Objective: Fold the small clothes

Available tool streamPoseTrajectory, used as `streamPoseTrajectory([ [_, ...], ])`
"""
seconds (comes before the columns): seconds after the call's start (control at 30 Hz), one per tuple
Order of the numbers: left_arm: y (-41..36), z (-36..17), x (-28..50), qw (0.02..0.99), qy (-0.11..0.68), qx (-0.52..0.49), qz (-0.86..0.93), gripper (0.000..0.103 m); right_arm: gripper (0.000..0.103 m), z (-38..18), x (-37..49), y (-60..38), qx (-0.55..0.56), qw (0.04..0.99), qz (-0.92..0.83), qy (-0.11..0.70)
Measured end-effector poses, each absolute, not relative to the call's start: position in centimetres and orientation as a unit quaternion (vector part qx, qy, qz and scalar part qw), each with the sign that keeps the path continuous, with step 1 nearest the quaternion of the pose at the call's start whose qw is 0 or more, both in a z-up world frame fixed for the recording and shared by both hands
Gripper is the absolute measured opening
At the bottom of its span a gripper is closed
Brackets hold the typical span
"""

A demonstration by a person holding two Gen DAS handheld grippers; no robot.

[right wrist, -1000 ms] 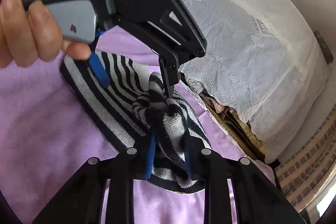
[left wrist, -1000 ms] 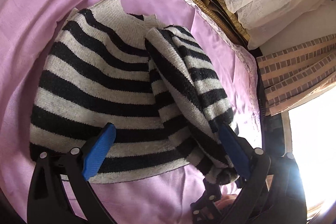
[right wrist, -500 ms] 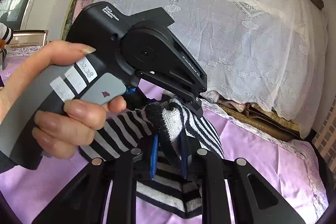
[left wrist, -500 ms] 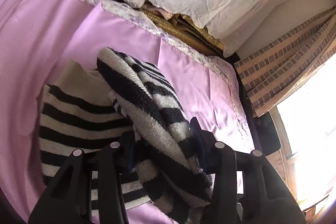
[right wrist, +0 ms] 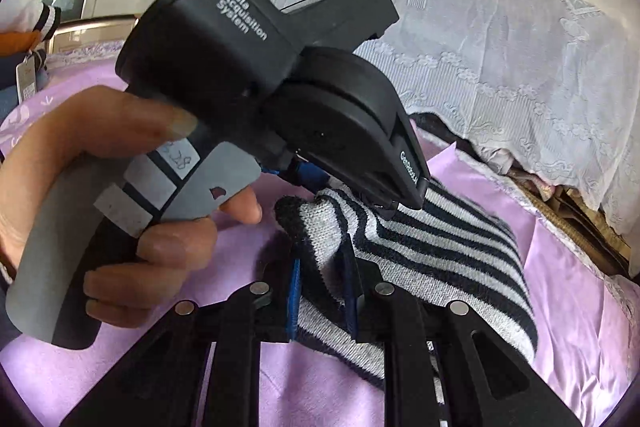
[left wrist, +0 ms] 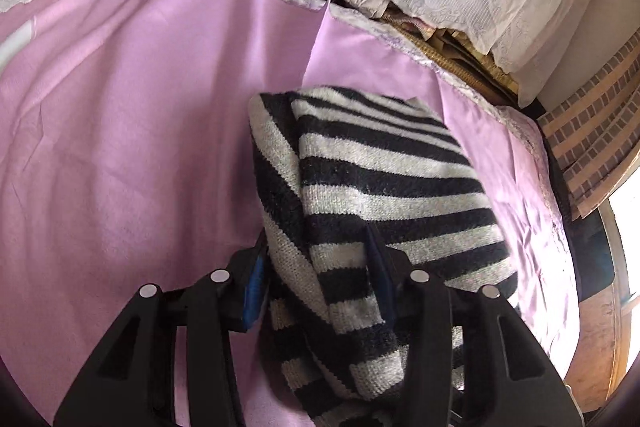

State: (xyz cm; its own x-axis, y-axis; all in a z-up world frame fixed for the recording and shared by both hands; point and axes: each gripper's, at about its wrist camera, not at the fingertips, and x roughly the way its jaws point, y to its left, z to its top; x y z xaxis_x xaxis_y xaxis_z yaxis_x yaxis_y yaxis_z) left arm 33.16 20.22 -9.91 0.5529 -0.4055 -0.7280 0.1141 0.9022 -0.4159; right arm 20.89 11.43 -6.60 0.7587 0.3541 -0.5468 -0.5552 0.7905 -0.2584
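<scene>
Striped knit sweater [left wrist: 384, 187], soft, limp and light, lies folded mid-bed on the pink sheet [left wrist: 132, 147]. Left gripper [left wrist: 316, 287] and right gripper [right wrist: 322, 301] each pinch its bunched near edge.

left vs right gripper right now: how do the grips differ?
The left gripper has a thick fold of the striped sweater between its jaws, which have just been opening slightly; the right gripper pinches a thinner edge. The left jaws stand wider, the right nearly shut. Shared: both hold the sweater over the pink sheet.
</scene>
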Motion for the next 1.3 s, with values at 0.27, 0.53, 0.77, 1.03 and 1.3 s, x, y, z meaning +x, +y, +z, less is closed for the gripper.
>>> streamPoseTrajectory([
  [0.27,21.0,-9.9,32.5,0.874,0.443,-0.160,-0.119,0.075,0.028,-6.2,20.5,10.4,-0.185,0.901,0.285,0.268],
  [0.53,20.0,-3.1,28.1,0.928,0.352,-0.101,-0.073,0.074,0.040,-0.3,22.2,1.3,-0.026,0.918,0.305,0.254],
  [0.77,15.6,-3.1,30.1,0.929,0.360,-0.070,-0.046,0.083,0.043,-0.6,30.8,-3.4,0.148,0.901,0.231,0.335],
  [1.03,14.2,-10.5,32.5,0.915,0.401,-0.040,-0.011,0.095,0.027,-7.7,35.3,-3.9,0.213,0.855,0.243,0.405],
  [1.3,14.5,-10.2,31.6,0.920,0.388,-0.052,0.009,0.099,0.000,-9.2,35.6,-6.4,0.269,0.837,0.252,0.404],
])
